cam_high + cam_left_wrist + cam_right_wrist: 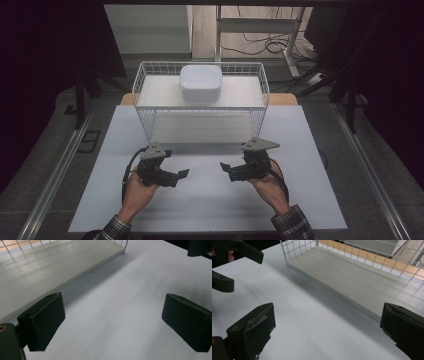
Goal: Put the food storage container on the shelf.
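A white wire rack [142, 85] stands at the far middle of the table. A white rounded square container [200, 82] rests on its upper shelf. Under that shelf a pale board [200, 129] forms the rack's floor, also seen close up [50, 265] [362, 282]. My left gripper [182, 174] [113, 322] is open, hovering over the bare white table top [210, 200] in front of the rack. My right gripper [224, 167] [328, 330] is open too and points at the left one across a small gap. Nothing sits between either pair of jaws.
The left gripper [235, 267] appears at the top left of the right gripper view, and one jaw of the right gripper [198, 247] at the top right of the left gripper view. Metal rails [55, 175] flank the table. Cables [270, 45] lie on the floor behind.
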A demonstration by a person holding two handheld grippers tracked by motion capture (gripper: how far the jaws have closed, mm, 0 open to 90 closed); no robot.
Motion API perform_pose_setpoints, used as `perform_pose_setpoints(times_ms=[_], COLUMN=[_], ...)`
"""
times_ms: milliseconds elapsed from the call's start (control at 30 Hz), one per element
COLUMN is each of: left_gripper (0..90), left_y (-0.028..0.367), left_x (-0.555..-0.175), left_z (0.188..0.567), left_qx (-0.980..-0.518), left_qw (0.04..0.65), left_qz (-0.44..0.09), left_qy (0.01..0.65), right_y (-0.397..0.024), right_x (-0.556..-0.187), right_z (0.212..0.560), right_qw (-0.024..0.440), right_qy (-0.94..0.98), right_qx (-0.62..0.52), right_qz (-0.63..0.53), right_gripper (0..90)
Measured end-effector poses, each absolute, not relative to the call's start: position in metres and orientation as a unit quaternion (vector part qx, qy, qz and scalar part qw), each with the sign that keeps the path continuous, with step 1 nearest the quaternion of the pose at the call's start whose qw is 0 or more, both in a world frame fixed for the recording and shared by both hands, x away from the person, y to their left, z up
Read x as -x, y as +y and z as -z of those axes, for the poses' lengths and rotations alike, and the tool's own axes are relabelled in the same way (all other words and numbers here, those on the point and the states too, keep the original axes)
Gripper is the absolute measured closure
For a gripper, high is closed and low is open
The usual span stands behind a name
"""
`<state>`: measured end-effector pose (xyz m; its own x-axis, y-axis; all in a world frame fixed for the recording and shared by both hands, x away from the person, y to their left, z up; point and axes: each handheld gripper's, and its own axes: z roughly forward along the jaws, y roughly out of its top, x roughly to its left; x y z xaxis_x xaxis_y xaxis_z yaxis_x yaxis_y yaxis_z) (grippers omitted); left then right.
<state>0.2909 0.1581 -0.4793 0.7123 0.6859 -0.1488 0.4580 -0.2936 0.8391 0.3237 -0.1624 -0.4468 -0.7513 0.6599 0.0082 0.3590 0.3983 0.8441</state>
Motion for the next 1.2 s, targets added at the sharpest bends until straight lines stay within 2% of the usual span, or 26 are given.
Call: perform_pose_setpoints(times_ms=[833,1200], left_gripper=[3.3,1.6], left_y=[0.186,0.203], left_x=[-0.265,-0.248], left_z=[0.506,0.516], left_qx=[-0.786,-0.794], left_qw=[0.457,0.428], left_qz=[-0.108,-0.120], left_qy=[0.402,0.415], right_y=[-0.201,-0.220], right_x=[-0.301,-0.290], right_z=[0.472,0.480], right_qw=[0.181,0.180], right_qy=[0.819,0.819], right_qx=[-0.336,-0.353], right_qz=[-0.428,-0.415], right_gripper=[0.0,0.0])
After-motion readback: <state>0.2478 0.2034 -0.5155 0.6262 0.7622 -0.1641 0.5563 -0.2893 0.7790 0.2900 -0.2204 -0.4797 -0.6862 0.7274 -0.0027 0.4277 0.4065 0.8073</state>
